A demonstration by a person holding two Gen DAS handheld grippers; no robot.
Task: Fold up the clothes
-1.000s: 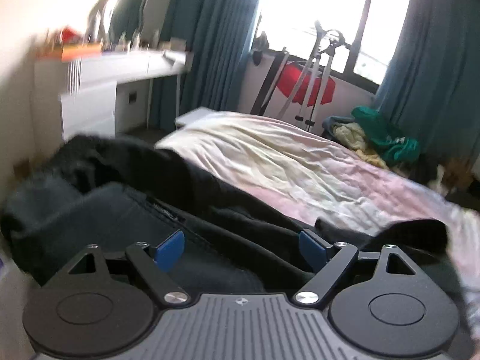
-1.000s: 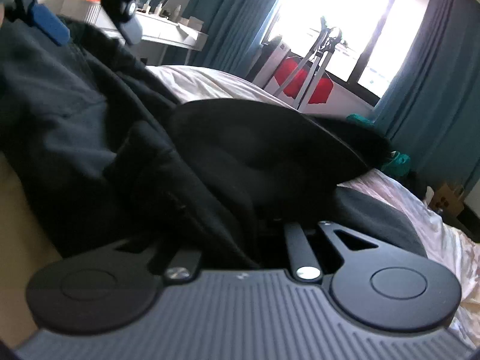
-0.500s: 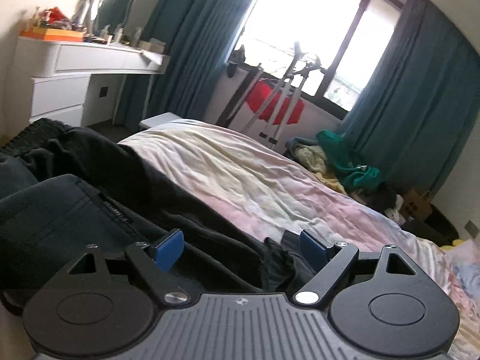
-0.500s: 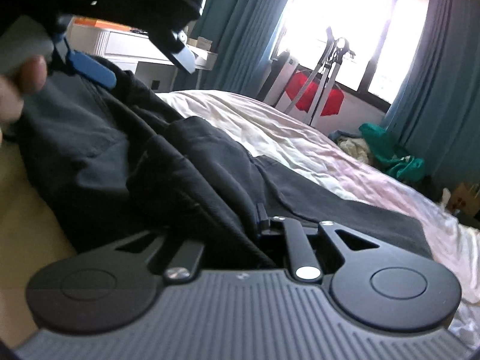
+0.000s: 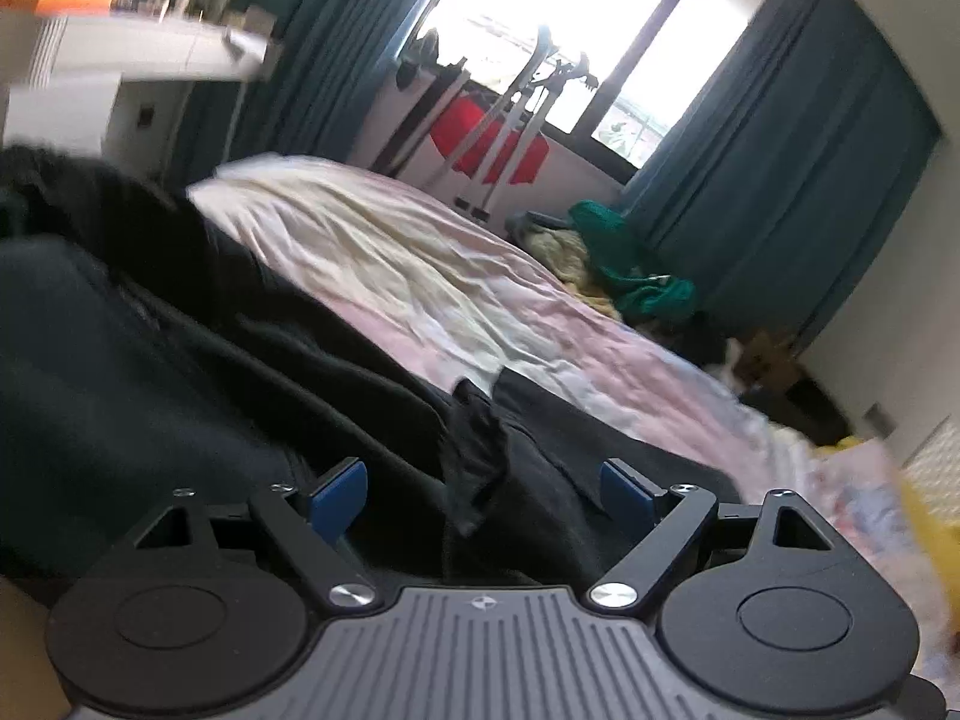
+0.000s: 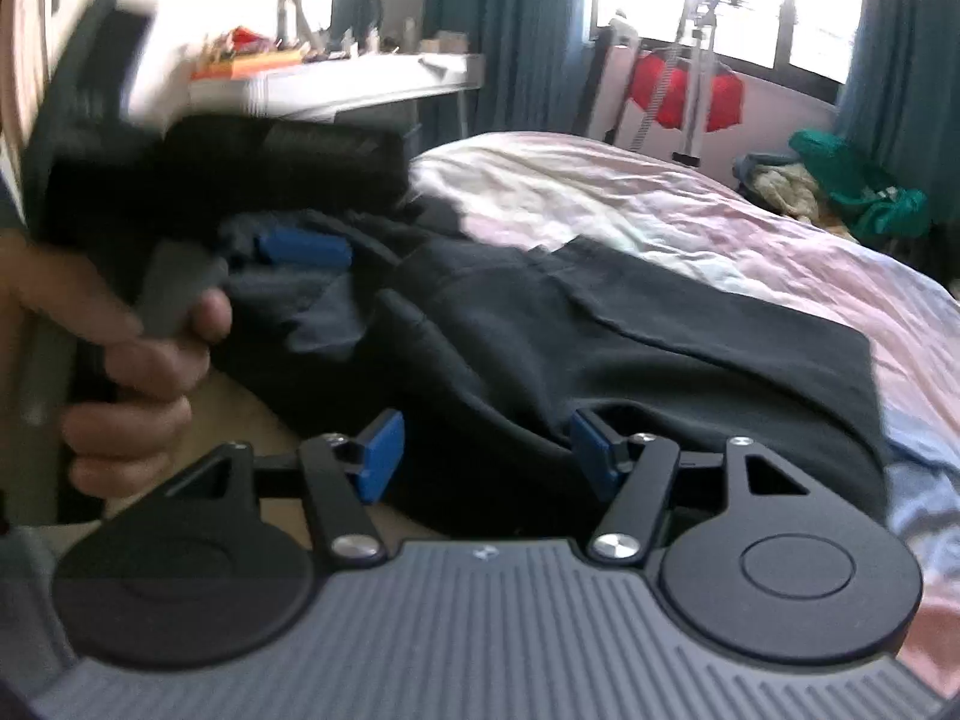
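I see the garment [image 6: 630, 324] lying on the bed [image 6: 690, 210], lower centre of frame. The desk [image 6: 360, 81] stands upper left, the clothes pile [image 6: 852, 192] far right.

Ahead of the tongs, a bed [image 5: 480, 300] covered by a wrinkled pink-cream sheet is seen. Far ahead, a window [image 5: 576, 36] is flanked by teal curtains [image 5: 780, 138]. A red item [image 5: 486, 141] is hung on a metal rack below it. A white dresser [image 6: 360, 84] is placed ahead-left, a green-yellow clothes pile [image 5: 624, 270] ahead-right.
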